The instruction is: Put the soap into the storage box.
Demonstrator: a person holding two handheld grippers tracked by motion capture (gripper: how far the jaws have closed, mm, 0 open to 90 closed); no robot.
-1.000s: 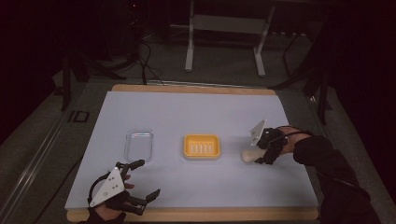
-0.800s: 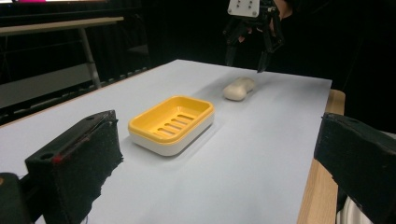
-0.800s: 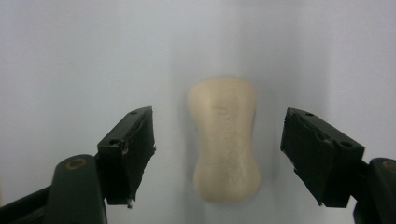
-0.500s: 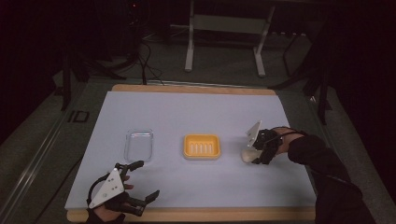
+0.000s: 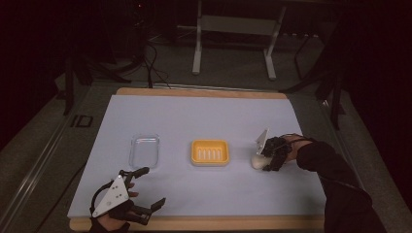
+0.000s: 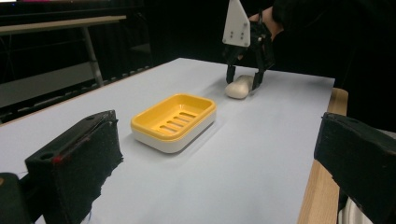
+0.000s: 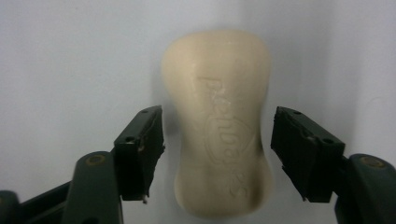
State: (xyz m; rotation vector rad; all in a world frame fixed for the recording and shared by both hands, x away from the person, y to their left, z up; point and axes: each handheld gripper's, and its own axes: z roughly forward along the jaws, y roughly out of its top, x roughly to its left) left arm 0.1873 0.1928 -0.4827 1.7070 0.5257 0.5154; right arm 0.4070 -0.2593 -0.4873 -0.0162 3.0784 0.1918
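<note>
Cream soap bar (image 7: 218, 126) – jaws astride (untouched) – yellow dish (image 5: 210, 152) beside

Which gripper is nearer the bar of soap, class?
Right. The right gripper straddles the bar of soap, jaws open on either side; the left gripper sits far across the table near its front edge.

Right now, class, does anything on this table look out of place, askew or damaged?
The soap bar lies bare on the table cover, right of the empty yellow soap dish, with the right gripper open around it. The clear lid lies apart, left of the dish. Nothing looks spilled or damaged.
</note>
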